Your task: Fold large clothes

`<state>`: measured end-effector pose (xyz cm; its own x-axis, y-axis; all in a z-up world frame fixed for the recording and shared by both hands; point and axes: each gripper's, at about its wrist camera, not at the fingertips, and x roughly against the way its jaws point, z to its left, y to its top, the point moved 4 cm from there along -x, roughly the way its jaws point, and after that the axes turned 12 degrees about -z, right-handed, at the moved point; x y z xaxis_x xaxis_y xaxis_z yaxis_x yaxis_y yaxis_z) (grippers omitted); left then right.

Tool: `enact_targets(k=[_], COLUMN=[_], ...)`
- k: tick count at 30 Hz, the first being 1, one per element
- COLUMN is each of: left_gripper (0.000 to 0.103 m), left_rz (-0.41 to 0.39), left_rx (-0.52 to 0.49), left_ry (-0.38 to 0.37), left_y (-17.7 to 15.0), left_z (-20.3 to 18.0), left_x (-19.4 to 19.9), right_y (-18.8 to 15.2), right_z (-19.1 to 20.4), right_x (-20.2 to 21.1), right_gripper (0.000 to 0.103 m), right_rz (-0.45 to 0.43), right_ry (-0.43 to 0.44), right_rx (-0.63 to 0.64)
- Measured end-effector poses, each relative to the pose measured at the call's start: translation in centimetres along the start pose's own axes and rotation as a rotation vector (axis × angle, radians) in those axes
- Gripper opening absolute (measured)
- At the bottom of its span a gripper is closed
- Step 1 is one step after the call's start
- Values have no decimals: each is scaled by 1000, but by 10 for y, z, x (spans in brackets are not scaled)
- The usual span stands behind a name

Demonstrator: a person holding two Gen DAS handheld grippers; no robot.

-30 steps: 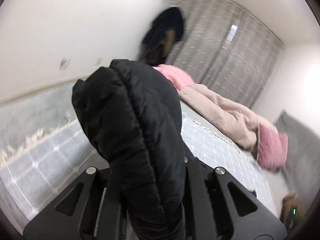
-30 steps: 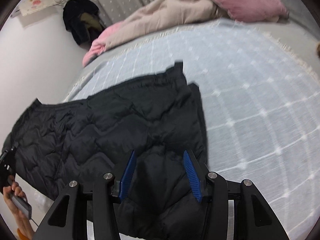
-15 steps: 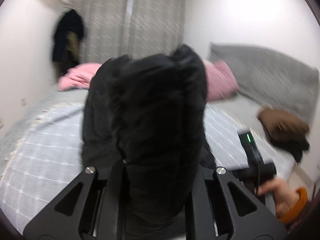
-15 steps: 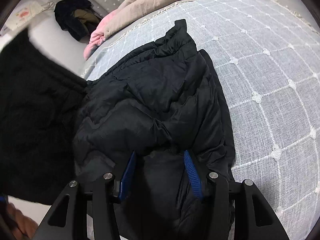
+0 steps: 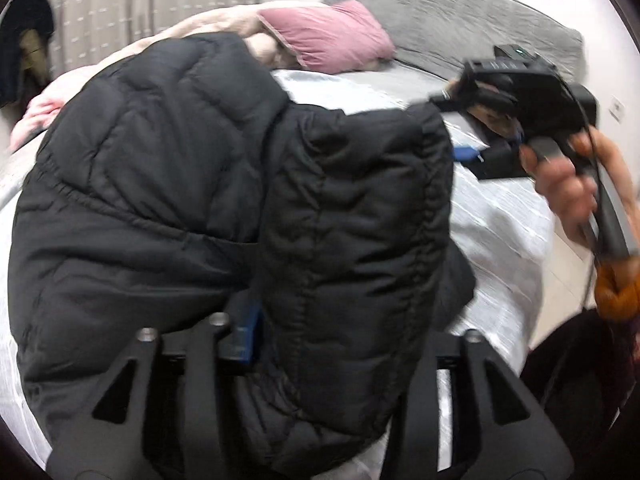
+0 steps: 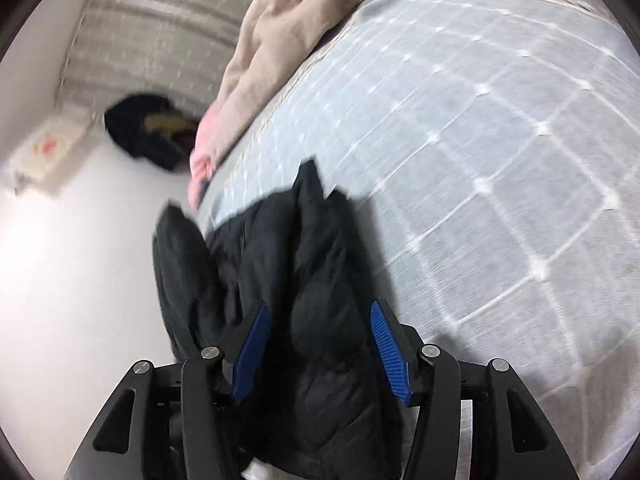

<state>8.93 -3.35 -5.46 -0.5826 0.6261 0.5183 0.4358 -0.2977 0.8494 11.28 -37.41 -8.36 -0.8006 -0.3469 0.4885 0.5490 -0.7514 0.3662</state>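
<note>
While both grippers, L [image 5: 320,332] & R [image 6: 316,352], clamp black jacket [image 5: 224,184], checked bedspread [image 6: 500,128] lies beneath.

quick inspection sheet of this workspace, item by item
surface: bed with a grey white-grid bedspread.
job's things: black puffer jacket, bunched and lifted off the bed, gripped at both ends.
clutter: pink pillow, beige blanket, grey headboard cushion.
grippers: left gripper shut on the jacket, fingers mostly buried in fabric; right gripper with blue fingers either side of a jacket fold.
cables: thin black cable by the person's right hand.
surroundings: grey curtains, dark clothes hanging, white wall.
</note>
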Motion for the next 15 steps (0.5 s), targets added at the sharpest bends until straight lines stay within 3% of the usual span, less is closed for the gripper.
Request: enact_targets(k=[4,6,9,15], left_gripper=[78,79,79,79], left_rz=[27,36,35,-21], left_rx=[-21,-57,-109,-16], left_ry=[-125,-164,-213,-234], left_y=[7,13,18,33], left_z=[-16,-21,-29,-1], left_x=[22,33,57,99], right_y=[5,1,-8,-39], right_z=[4,21,37,88], right_x=[11,6,-3,-26], right_gripper=[61,67,69,69], right_rz=[-29,-9,48,126], right_ry=[116,179,188,234], right_rx=[-66,-69,-21,117])
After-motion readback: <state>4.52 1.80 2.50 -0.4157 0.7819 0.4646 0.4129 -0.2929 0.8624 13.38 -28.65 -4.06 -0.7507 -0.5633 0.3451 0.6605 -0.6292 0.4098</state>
